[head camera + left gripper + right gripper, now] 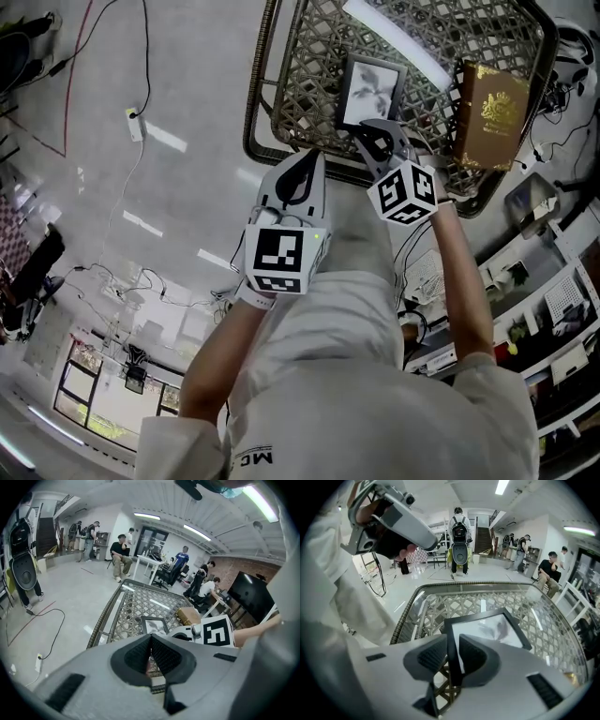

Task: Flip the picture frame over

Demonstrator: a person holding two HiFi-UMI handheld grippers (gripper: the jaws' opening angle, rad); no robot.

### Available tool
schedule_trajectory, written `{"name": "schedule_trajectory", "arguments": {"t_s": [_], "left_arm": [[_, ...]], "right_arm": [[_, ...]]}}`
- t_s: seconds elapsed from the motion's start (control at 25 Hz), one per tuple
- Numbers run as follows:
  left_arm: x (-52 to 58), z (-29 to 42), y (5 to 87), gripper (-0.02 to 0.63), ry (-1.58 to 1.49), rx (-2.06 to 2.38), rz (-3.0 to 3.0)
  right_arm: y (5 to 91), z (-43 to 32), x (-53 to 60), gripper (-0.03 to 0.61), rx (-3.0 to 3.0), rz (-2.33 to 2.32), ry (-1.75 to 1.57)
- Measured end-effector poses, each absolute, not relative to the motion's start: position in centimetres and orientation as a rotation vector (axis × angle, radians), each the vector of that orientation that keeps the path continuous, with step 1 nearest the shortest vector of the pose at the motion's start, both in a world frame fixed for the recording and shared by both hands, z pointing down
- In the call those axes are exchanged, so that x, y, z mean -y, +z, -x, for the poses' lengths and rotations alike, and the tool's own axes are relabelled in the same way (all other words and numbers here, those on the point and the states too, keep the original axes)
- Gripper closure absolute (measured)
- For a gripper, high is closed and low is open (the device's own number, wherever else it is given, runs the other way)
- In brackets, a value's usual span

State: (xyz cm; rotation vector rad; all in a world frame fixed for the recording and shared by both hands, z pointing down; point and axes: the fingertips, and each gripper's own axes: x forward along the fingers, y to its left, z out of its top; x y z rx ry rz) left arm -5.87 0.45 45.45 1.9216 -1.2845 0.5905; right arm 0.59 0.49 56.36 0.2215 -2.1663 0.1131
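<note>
Scene: a person, seen from above, holds a gripper in each hand over a woven lattice tabletop (309, 56) with a dark metal rim.
Picture frame: the picture frame (371, 92) lies flat on the lattice with its picture side up, showing a pale leaf or flower print. It sits near the person's side of the tabletop.
Right gripper: the right gripper (452, 641) has its jaws closed down on one dark side bar of the frame, close to the near corner. One pad is outside the bar and the other is on the picture side. The frame does not look lifted yet.
Left gripper: the left gripper (151, 639) has its jaws together with nothing between them. It hangs just off the near rim, beside the right gripper and clear of the frame.
Step in hand: judging by the grip, the frame has been taken by its edge and the turn itself has not begun.
Next move: it likely calls for raising the held edge, rolling the wrist so the frame tips past upright, then laying it picture side down. A thin bar pinched near a corner could twist or slip in the pads.
Other thing: a brown book (492, 112) with gold stamping rests at the right, well apart from the frame.
Count: one picture frame, one book, one tabletop, two grippers.
</note>
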Motion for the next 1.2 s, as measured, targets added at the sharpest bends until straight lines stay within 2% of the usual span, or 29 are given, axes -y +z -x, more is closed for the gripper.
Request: {"name": "schedule_trajectory", "arguments": {"t_s": [0.36,0.44,0.48,0.56,1.2], "left_arm": [[-0.9,6.4,45.2,0.594,0.604,1.283,-1.938],[-1.1,6.5,45.1,0.594,0.604,1.282,-1.94],[-1.2,6.4,45.1,0.594,0.604,1.282,-1.94],[-1.4,6.4,45.1,0.594,0.604,1.281,-1.94],[-2.3,7.3,45.0,0.594,0.596,1.294,-1.937]], "right_arm": [[56.9,-0.4,-1.0,0.5,2.153,-0.181,0.113],[57.3,-0.6,-1.0,0.45,2.13,-0.166,0.1],[57.4,-0.6,-0.9,0.486,2.125,-0.172,0.086],[57.4,-0.7,-0.8,0.494,2.126,-0.188,0.076],[56.4,0.2,-0.8,0.502,2.176,-0.227,0.15]]}}
